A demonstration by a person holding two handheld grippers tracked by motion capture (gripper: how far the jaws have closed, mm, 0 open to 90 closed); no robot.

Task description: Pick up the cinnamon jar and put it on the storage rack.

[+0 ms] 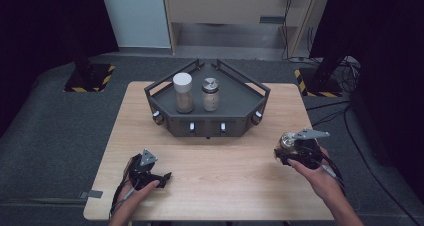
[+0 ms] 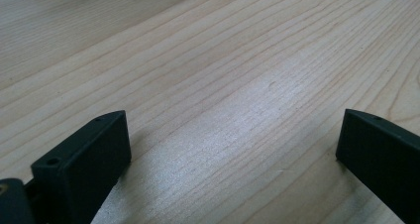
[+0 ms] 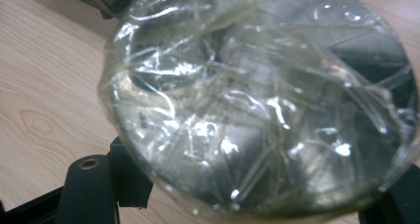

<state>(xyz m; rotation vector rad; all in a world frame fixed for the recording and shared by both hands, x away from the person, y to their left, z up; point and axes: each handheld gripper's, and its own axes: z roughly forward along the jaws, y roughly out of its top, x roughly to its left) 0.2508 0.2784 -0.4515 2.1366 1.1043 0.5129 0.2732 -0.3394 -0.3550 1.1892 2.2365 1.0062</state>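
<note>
Pinching a clear glass jar [image 3: 257, 105] between its jaws, the right tool [image 1: 295, 148] sits above the right side of the wooden worktop [image 1: 220, 176], off to the right of the dark angular tray [image 1: 235, 108]. In the right tool's own view the jar's see-through base looms close, blurred and glinting. The left tool [image 1: 150, 173] rests low over the worktop's near left part, its jaws spread wide with bare wood between them. On the tray stand a white-capped jar [image 1: 183, 92] and a metal-lidded jar [image 1: 210, 94], side by side.
</note>
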